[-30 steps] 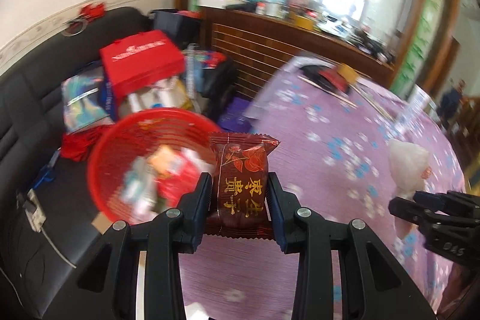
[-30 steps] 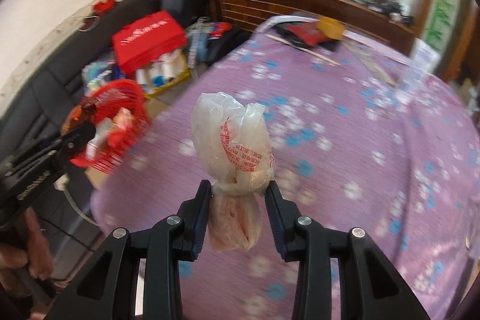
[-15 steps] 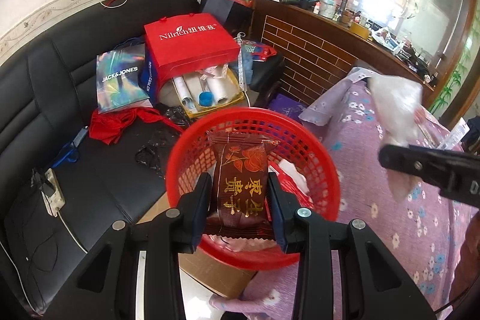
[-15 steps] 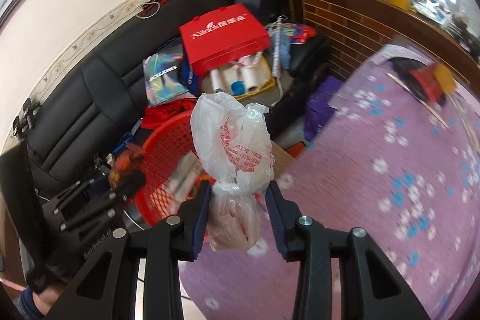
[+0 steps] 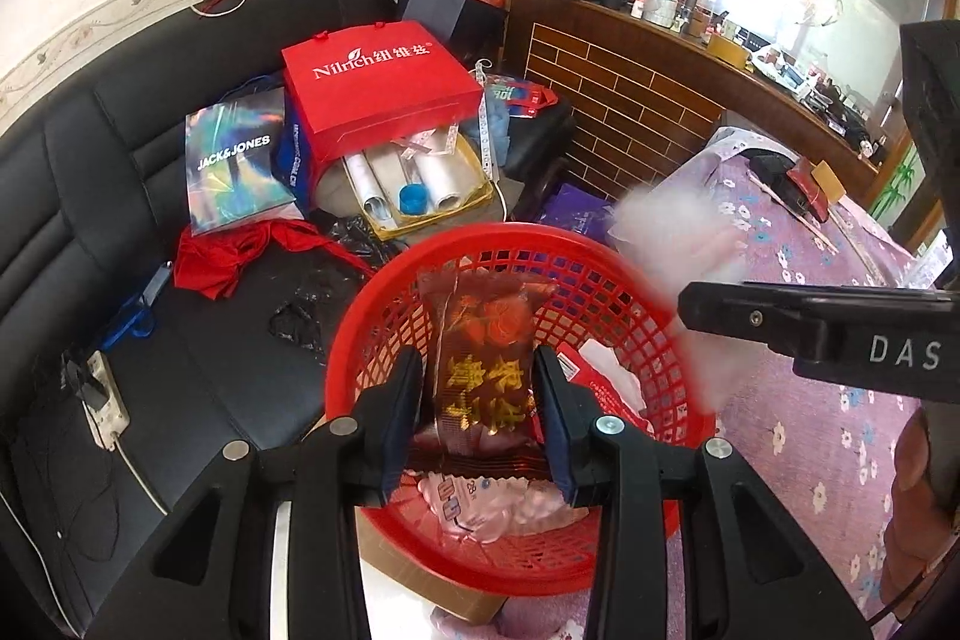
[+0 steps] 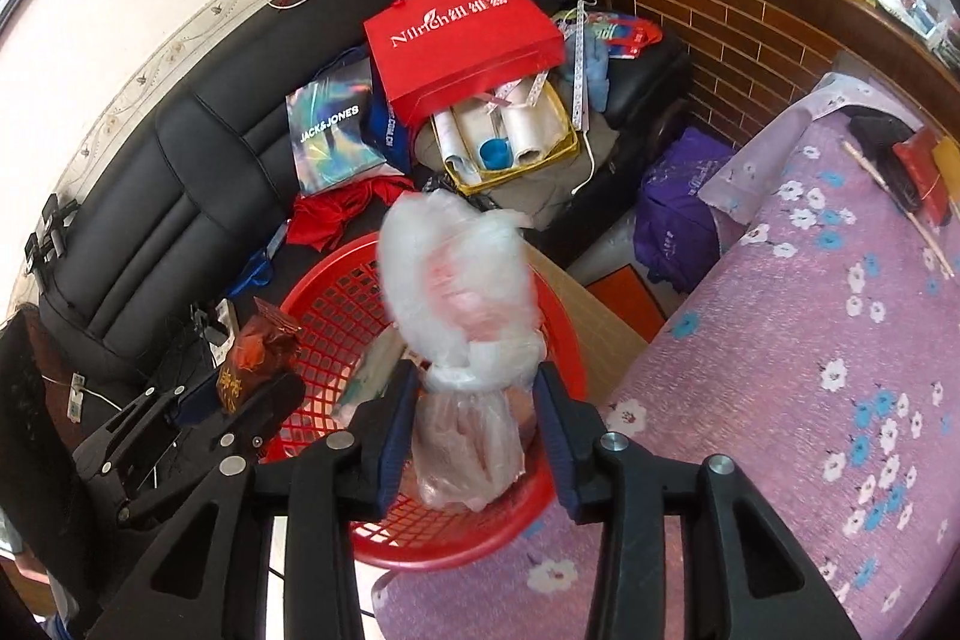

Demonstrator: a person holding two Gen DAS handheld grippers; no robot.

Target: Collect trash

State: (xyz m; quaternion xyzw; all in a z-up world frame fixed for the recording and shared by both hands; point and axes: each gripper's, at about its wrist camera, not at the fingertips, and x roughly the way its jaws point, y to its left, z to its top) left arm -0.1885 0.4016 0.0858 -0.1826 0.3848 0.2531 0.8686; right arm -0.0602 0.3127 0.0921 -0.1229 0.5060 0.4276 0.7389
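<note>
Over red plastic mesh basket (image 5: 654, 316) (already part-filled): left gripper (image 5: 480, 418) jaws opening around dark-red foil snack packet (image 5: 483, 358), right gripper (image 6: 474, 421) jaws opening around knotted clear plastic bag (image 6: 462, 292); both drops imminent.

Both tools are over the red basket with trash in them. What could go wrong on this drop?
1. The knotted plastic bag between the opening right tool hangs near the red basket's table-side rim and may spill onto the purple tablecloth.
2. The dark red snack packet in the opening left tool could cling to a pad.
</note>
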